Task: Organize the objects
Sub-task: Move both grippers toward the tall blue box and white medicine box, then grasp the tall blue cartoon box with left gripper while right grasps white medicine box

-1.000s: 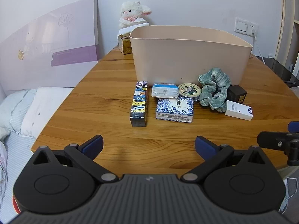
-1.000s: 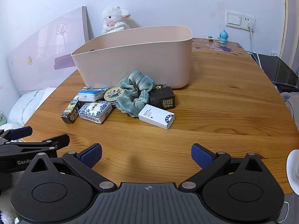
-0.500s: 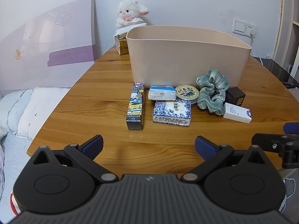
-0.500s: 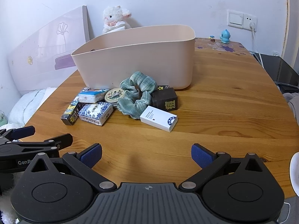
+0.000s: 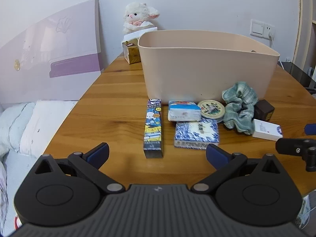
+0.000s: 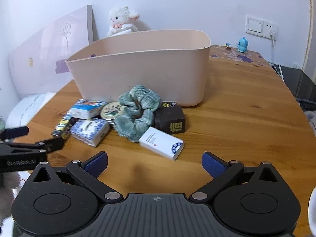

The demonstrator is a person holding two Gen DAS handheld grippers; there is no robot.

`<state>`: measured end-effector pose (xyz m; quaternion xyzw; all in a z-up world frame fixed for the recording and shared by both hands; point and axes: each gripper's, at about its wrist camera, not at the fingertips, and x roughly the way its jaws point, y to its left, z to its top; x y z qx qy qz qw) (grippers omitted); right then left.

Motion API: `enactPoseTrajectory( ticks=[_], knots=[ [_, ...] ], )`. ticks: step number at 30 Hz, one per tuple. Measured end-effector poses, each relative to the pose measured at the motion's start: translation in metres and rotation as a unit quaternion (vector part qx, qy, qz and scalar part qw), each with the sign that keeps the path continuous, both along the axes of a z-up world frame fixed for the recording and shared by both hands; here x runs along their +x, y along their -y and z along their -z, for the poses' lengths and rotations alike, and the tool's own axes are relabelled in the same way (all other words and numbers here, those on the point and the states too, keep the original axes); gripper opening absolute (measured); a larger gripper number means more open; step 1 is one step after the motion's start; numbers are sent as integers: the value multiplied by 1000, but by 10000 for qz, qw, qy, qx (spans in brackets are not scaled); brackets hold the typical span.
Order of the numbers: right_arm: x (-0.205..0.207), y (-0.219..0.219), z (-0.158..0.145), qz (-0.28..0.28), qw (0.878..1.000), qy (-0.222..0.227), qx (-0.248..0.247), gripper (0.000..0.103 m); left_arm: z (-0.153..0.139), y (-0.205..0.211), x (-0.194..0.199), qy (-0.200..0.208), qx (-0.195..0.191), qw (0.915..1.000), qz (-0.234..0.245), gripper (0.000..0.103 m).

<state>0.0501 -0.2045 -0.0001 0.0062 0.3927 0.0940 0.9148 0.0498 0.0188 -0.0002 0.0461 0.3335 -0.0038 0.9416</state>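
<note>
Just near the beige bin [image 5: 207,67], small items clustered.
Left gripper [image 5: 157,151] and right gripper [image 6: 155,163] spread, holding nothing; cartoon-printed long box [image 5: 153,127] lying flat, long axis near-to-far.

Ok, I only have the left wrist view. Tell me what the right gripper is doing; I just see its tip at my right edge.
Observer: The right gripper is open with nothing between its fingers; the white box lies just ahead of it.
Operator: Describe the dark box behind the green scrunchie; I only get a corner.
Observer: The dark brown box shows a gold character printed on the face toward the right camera.
Operator: Report anything beyond the right end of the bin.
Observer: A small blue figurine stands at the far corner of the table, below the wall socket.
</note>
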Motion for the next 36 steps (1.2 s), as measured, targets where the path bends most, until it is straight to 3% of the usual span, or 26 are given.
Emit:
enactPoseTrajectory(
  ticks=[15, 19, 21, 25, 30, 32, 34, 36],
  knots=[
    [49, 0, 35, -443, 9978, -302, -385, 101, 25, -31, 44, -128, 108, 9998, -64, 103],
    [51, -2, 35, -550, 9975, -85, -445, 89, 28, -30, 56, -98, 165, 9998, -21, 102],
    [51, -2, 35, -590, 9973, -19, -437, 82, 30, -29, 61, -145, 149, 9998, -8, 89],
    [46, -4, 30, -732, 9963, 15, -458, 61, 32, -33, 62, -225, -154, 9996, 26, 78],
    [43, -6, 27, -802, 9955, 84, -497, 59, 31, -33, 59, -213, -382, 9990, 98, 57],
    [40, -3, 27, -794, 9958, 71, -453, 59, 30, -32, 57, -182, -416, 9988, 167, 38],
    [37, 0, 26, -794, 9958, 51, -451, 59, 30, -31, 55, -179, -451, 9987, 178, 28],
    [34, 1, 26, -813, 9957, 22, -453, 59, 29, -30, 53, -198, -496, 9985, 155, 25]
  ],
)
